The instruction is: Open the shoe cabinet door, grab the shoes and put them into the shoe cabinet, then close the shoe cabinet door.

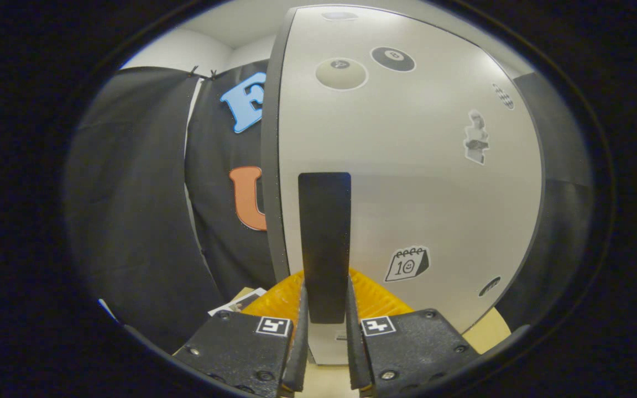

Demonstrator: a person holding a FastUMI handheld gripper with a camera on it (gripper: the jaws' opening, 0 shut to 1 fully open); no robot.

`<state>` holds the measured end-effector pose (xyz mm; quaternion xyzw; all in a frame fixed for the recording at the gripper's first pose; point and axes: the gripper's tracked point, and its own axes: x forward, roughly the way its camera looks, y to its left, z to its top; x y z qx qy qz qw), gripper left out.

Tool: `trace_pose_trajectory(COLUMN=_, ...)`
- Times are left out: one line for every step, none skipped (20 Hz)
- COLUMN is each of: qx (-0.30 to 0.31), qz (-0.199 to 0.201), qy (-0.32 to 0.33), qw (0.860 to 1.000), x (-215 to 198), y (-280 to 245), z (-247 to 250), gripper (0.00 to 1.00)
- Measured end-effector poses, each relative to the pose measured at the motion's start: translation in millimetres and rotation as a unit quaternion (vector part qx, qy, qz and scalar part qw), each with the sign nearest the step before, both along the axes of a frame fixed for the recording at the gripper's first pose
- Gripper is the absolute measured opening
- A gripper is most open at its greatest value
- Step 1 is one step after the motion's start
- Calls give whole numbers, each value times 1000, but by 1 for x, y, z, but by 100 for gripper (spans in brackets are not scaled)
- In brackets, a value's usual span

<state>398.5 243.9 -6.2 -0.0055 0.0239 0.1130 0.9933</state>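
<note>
The camera rides the hand-held gripper (pixel 325 326), facing the cabinet door (pixel 407 182) at very close range.

The white cabinet door (pixel 407 182) is standing right ahead, blocking the way forward, its dark upright handle (pixel 324 243) sitting between the fingers of the tongs (pixel 325 337). Open room is lying beside the door's near edge, toward the black cloth wall (pixel 130 221).

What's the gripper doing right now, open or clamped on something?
Gripper: shut on the black handle of the white cabinet door, one finger on each side.
</note>
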Motion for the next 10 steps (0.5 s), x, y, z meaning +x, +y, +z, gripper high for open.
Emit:
trace_pose_trajectory(qx=0, qz=3, qy=2, qw=1000, x=-6, y=-1, z=0, gripper=33)
trace_pose_trajectory(qx=-2, qz=7, qy=3, qw=1000, x=-12, y=-3, z=-3, gripper=32)
trace_pose_trajectory(qx=-4, qz=12, qy=4, qw=1000, x=-17, y=-6, z=-4, gripper=32)
trace_pose_trajectory(qx=-1, qz=17, qy=6, qw=1000, x=-26, y=-9, z=-5, gripper=32)
trace_pose_trajectory(qx=4, qz=21, qy=9, qw=1000, x=-36, y=-12, z=-6, gripper=32)
trace_pose_trajectory(qx=3, qz=22, qy=10, qw=1000, x=-45, y=-16, z=-8, gripper=32)
trace_pose_trajectory(qx=4, qz=20, qy=10, qw=1000, x=-56, y=-23, z=-10, gripper=32)
trace_pose_trajectory(qx=3, qz=17, qy=10, qw=1000, x=-66, y=-30, z=-12, gripper=32)
trace_pose_trajectory(qx=2, qz=13, qy=8, qw=1000, x=-78, y=-39, z=-13, gripper=32)
trace_pose_trajectory(qx=0, qz=8, qy=7, qw=1000, x=-93, y=-51, z=-13, gripper=32)
